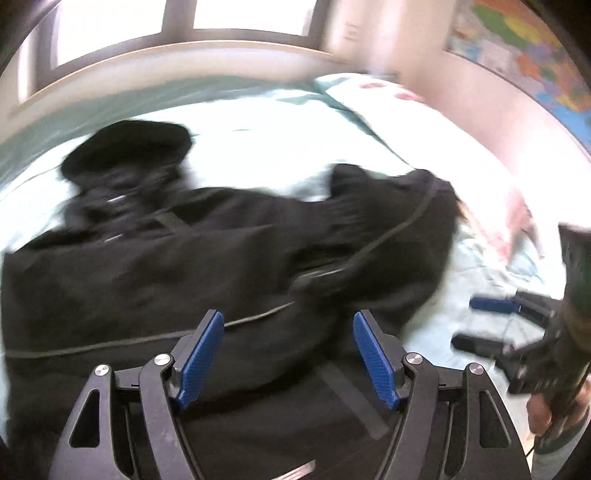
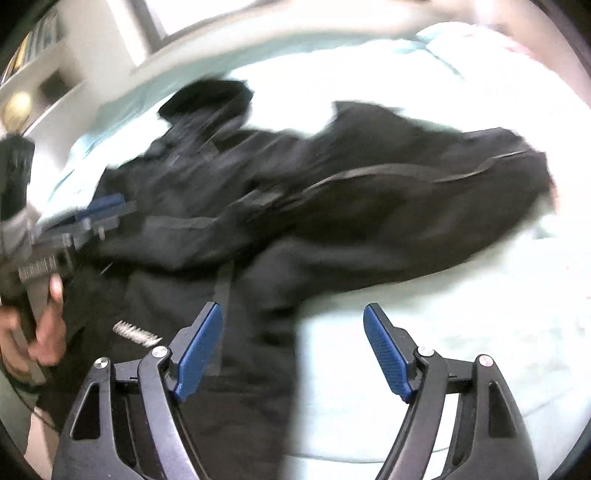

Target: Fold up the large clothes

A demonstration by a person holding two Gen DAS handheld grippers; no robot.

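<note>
Both grippers hang w/ jaws spread, nothing between the pads: left gripper [image 1: 288, 354] over the black jacket [image 1: 207, 266], which lies rumpled on the bed [image 1: 266, 122] beneath & ahead of its jaws. Right gripper [image 2: 293, 354] straddles the jacket's edge, cloth under its left finger, bare sheet under the right.

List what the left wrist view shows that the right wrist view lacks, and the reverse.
Left wrist only: a colourful wall map and a pink-patterned pillow.

Right wrist only: a shelf at upper left and a metal spring near the left hand.

Both: the black jacket sprawled on the pale bed sheet, a window, and each gripper open and empty.
</note>
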